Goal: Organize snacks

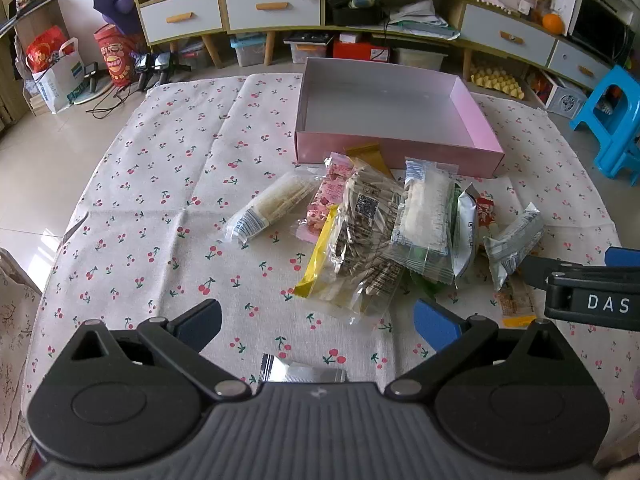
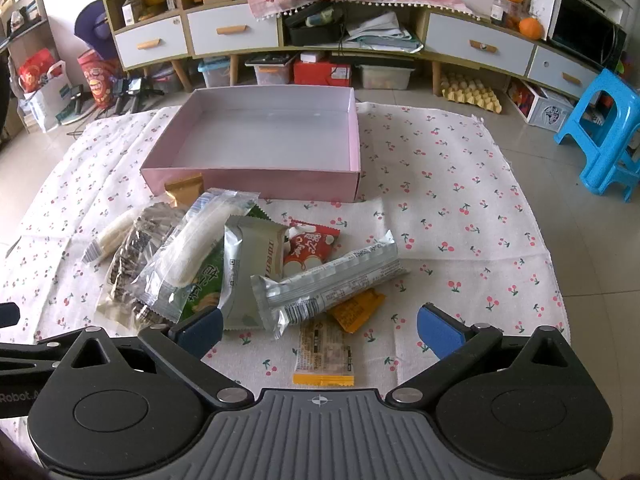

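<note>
Snacks point(image 2: 248, 264) | heaped on table, ahead-left of right claw point(image 2: 320, 330), ahead-right of left claw point(image 1: 318, 320) | silver bar point(image 2: 328, 286) nearest right claw, long axis slanting rightward-away | both claws wide, empty | pink box point(image 2: 256, 178) beyond heap, empty

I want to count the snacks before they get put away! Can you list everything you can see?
Pink box: one, pink outside, white inside, nothing in it, far side of cloth.
Snack packets: about a dozen, mixed colours, piled in front of the box.
Silver packet: one, alone by the left gripper.
Cherry cloth: one, white with red cherries, under everything.
Blue stool: one, on the floor at right.
Left gripper: open, holding nothing.
Right gripper: open, holding nothing.
</note>
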